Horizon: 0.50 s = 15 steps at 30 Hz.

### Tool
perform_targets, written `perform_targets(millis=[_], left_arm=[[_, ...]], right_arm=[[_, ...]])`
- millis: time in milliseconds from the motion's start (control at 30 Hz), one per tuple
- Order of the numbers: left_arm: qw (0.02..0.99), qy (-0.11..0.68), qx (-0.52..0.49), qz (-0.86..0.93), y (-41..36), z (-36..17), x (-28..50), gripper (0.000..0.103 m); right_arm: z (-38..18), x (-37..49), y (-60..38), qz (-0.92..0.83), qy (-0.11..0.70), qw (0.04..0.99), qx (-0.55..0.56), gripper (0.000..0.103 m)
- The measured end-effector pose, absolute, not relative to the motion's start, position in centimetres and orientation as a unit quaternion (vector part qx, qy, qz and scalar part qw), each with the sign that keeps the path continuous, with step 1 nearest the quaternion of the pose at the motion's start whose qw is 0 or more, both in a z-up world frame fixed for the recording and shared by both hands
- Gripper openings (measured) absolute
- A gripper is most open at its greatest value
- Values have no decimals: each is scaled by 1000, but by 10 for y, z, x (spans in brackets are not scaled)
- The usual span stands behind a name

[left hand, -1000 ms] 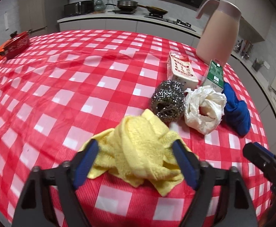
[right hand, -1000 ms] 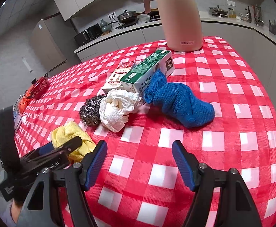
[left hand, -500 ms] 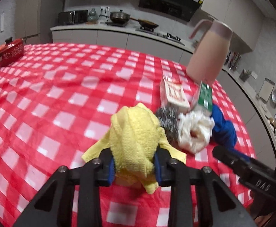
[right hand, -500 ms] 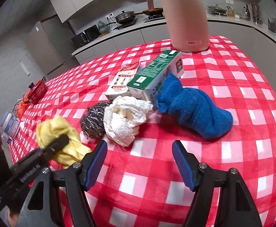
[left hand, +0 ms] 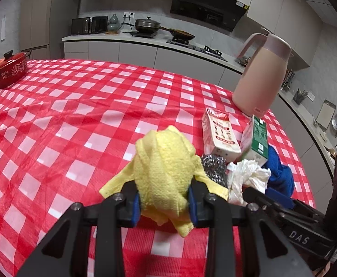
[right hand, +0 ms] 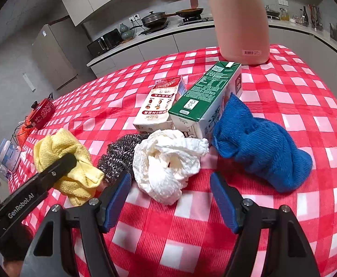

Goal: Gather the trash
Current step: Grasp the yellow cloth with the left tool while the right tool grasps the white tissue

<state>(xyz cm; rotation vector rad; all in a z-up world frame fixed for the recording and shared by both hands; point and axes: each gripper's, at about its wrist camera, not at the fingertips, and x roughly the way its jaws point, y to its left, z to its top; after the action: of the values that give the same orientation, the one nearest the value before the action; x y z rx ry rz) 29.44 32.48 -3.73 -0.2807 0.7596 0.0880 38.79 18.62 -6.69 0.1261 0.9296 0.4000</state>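
Note:
My left gripper [left hand: 163, 204] is shut on a yellow cloth [left hand: 166, 161], which it holds lifted a little off the red checked tablecloth [left hand: 76, 115]; the same cloth [right hand: 62, 157] shows at the left of the right wrist view. My right gripper [right hand: 170, 196] stands open just in front of a crumpled white paper towel [right hand: 168, 161], with nothing between its pads. Beside the paper lie a steel scourer [right hand: 120, 154], a white-and-red carton [right hand: 159, 106], a green carton [right hand: 205, 97] and a blue cloth [right hand: 260, 152].
A tall pink jug [left hand: 260, 78] stands behind the cartons near the table's far right edge. A red pot [left hand: 9, 71] sits at the far left corner. Kitchen counters with a stove and pans run behind the table.
The left gripper closed on the yellow cloth and raised it off the table. The right gripper moved closer to the crumpled paper towel, staying open.

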Motion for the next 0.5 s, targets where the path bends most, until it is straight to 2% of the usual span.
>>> perform_targets(millis=[200, 233, 267, 333, 433, 500], left_arm=[[918, 370, -137, 41, 329, -38, 301, 34], [918, 370, -138, 41, 330, -38, 301, 34], [918, 370, -139, 41, 330, -38, 302, 34], [917, 370, -140, 42, 331, -38, 301, 34], [918, 368, -142, 44, 332, -37, 300, 34], [919, 366, -142, 45, 331, -34, 298, 34]], right_arm=[[-73, 397, 189, 189, 445, 872, 70, 72], [-73, 397, 190, 190, 443, 873, 69, 65], [-74, 398, 191, 195, 444, 872, 70, 51], [-76, 399, 194, 203, 446, 869, 71, 41], [-73, 396, 195, 207, 439, 872, 65, 31], [-69, 393, 192, 208, 433, 875, 66, 29]])
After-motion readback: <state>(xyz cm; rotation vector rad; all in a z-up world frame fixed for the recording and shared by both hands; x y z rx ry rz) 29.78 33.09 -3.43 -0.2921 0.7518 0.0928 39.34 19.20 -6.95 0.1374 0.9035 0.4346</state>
